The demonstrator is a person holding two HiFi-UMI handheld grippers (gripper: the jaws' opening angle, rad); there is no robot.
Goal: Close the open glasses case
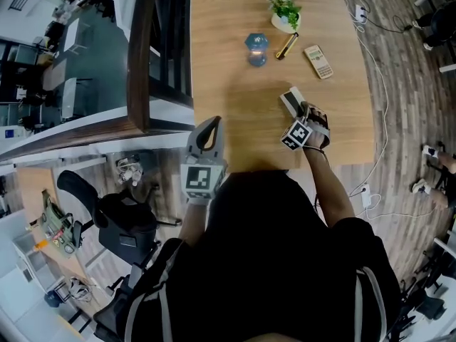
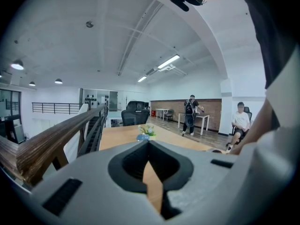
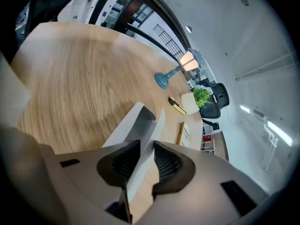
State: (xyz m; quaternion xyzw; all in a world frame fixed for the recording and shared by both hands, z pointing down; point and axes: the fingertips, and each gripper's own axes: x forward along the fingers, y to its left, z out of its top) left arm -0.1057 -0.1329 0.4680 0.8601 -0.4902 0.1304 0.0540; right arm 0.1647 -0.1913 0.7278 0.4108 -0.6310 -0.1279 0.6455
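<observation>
Grey glasses case lying open near the right front of the wooden worktop, its lid flap raised on edge; the right gripper angles down at it, fingers partly apart with the flap between them, seemingly not pinched; the left gripper hangs off the worktop's near edge, fingers together and empty; the closing looks unfinished; the next move probably calls for pressing the flap down onto the body until it seats.

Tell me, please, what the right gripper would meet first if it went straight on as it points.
Likely the glasses case: its lid stands between the parted jaws of the right gripper, its body just beyond.
</observation>
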